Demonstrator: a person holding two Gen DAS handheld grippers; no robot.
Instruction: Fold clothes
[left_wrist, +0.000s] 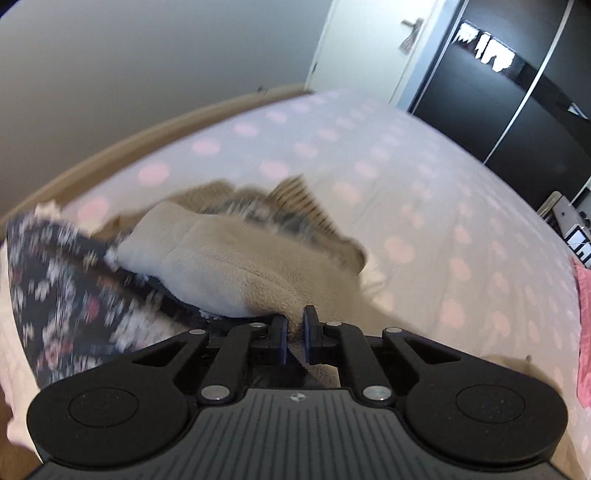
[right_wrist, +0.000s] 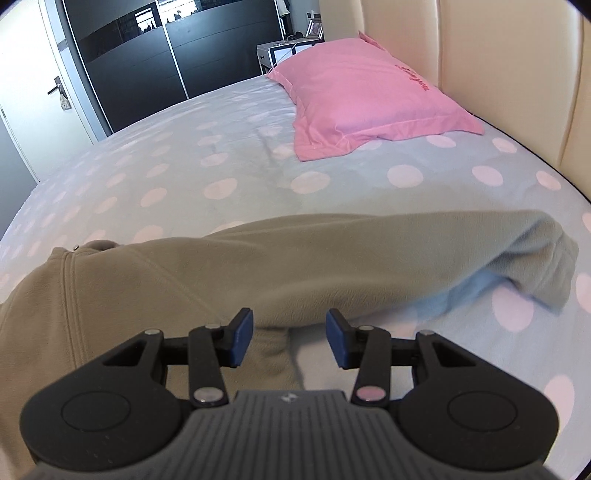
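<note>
At the far left of my left wrist view lies a dark floral garment (left_wrist: 55, 280), blurred, spread over the near edge of the bed (left_wrist: 424, 206). Just to its right, and partly over it, a beige fleece top (left_wrist: 236, 266) is bunched up with its pale lining showing and a ribbed cuff or hem sticking up behind it. My left tool (left_wrist: 294, 334) has its two blue-padded fingers (left_wrist: 282, 338) drawn almost together, pinching a fold of that fleece between them; the cloth runs up from the pinch into the bunch. Beyond stretches the pale bedsheet with pink dots, with a white door (left_wrist: 369, 48) and a dark sliding wardrobe (left_wrist: 517, 92) at the upper right, and a strip of pink cloth (left_wrist: 585, 332) at the right border.

In my right wrist view the same fleece top (right_wrist: 221, 273) lies flat across the bed (right_wrist: 184, 166), the body at the left and one sleeve (right_wrist: 480, 254) stretched out to the right, its cuff end resting on the sheet. My right tool (right_wrist: 290, 339) is spread wide and grips nothing; a lower edge of the fleece sits between and under its fingers (right_wrist: 242, 341). Further back, to the right, a pink pillow (right_wrist: 369, 96) rests against the cream padded headboard (right_wrist: 498, 74).
</note>
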